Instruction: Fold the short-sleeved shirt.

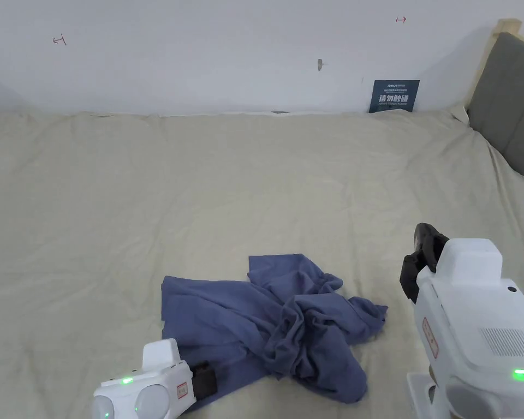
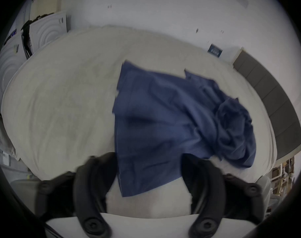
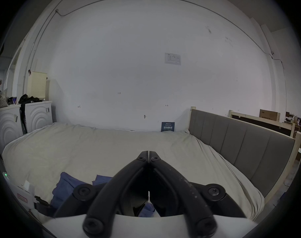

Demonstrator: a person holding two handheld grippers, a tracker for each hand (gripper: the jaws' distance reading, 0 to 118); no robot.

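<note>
A blue short-sleeved shirt (image 1: 277, 322) lies crumpled on the beige bed sheet (image 1: 228, 191), flatter on its left side and bunched up on its right. In the left gripper view the shirt (image 2: 172, 121) spreads out ahead of the open jaws. My left gripper (image 2: 149, 162) hovers over the shirt's near left corner, and it shows at the bottom left of the head view as the left gripper (image 1: 203, 380). My right gripper (image 1: 419, 256) is held up to the right of the shirt, apart from it. Its jaws (image 3: 149, 153) are pressed together with nothing between them.
A grey padded headboard (image 1: 509, 103) runs along the bed's right side. A dark blue sign (image 1: 394, 95) leans on the white wall behind the bed. White cabinets (image 3: 38, 116) with dark items on top stand past the bed's left end. The sheet beyond the shirt is bare.
</note>
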